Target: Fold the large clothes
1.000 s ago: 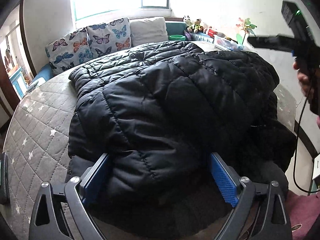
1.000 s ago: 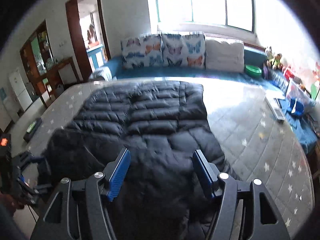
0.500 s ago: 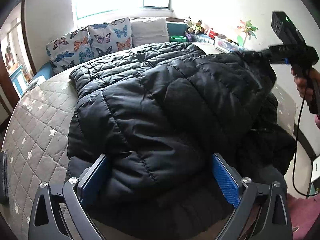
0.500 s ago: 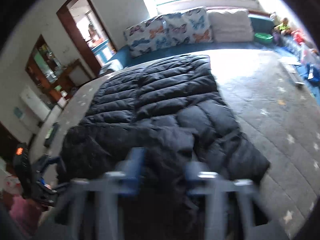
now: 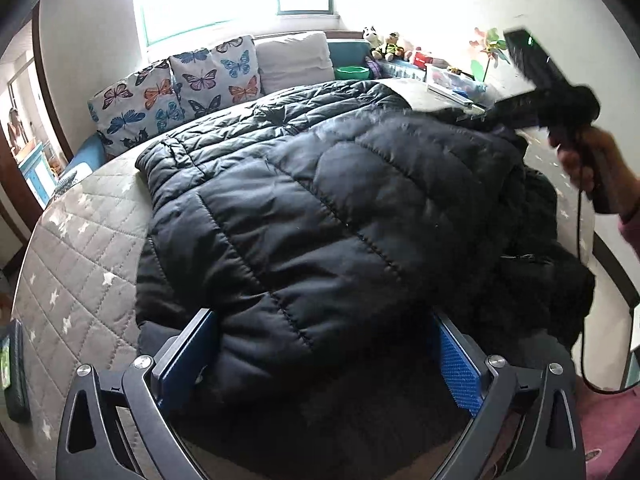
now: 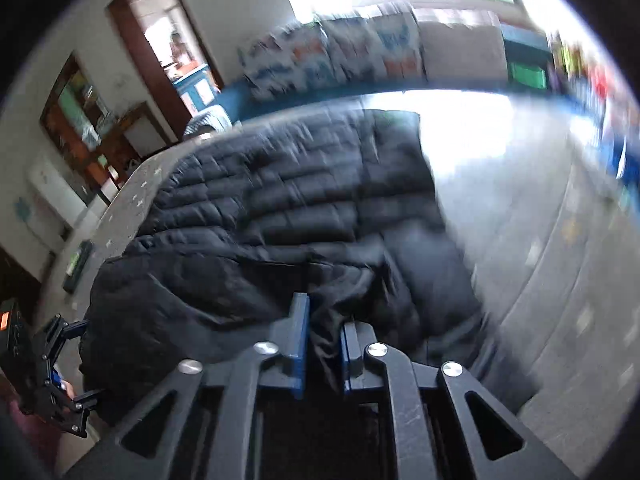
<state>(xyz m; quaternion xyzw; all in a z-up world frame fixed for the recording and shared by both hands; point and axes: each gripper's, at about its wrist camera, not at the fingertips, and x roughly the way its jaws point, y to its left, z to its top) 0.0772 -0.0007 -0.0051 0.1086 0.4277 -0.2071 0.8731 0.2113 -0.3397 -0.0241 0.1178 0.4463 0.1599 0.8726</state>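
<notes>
The black quilted puffer jacket point(image 5: 320, 200) lies spread over the grey star-patterned quilted bed cover point(image 5: 80, 248), its near hem bunched up at the bed's front edge.

The left wrist view shows the left claw point(image 5: 324, 360) spread wide, its blue pads either side of the jacket's near fold without pressing it. It also shows a person's hand point(image 5: 584, 160) carrying the right claw's body at the jacket's far right edge; the tips there are hidden by cloth.

The right wrist view, badly smeared, gives what that one cannot: the right claw point(image 6: 322, 344) pressed nearly together, pinching a thin fold of black fabric between its blue pads. It also shows the doorway point(image 6: 168, 48) and wooden shelving point(image 6: 88, 120) on the left.

A second ago the right claw stood wide above the jacket with nothing gripped; its jaws have just been closing, and now cloth sits between them. The left claw sits as it did.

Right of the jacket the bed cover is bare out to the cluttered side ledge point(image 5: 448, 76); left of it a strip of cover runs to the bed's rounded edge. Butterfly-print cushions point(image 5: 180, 92) line the head.
</notes>
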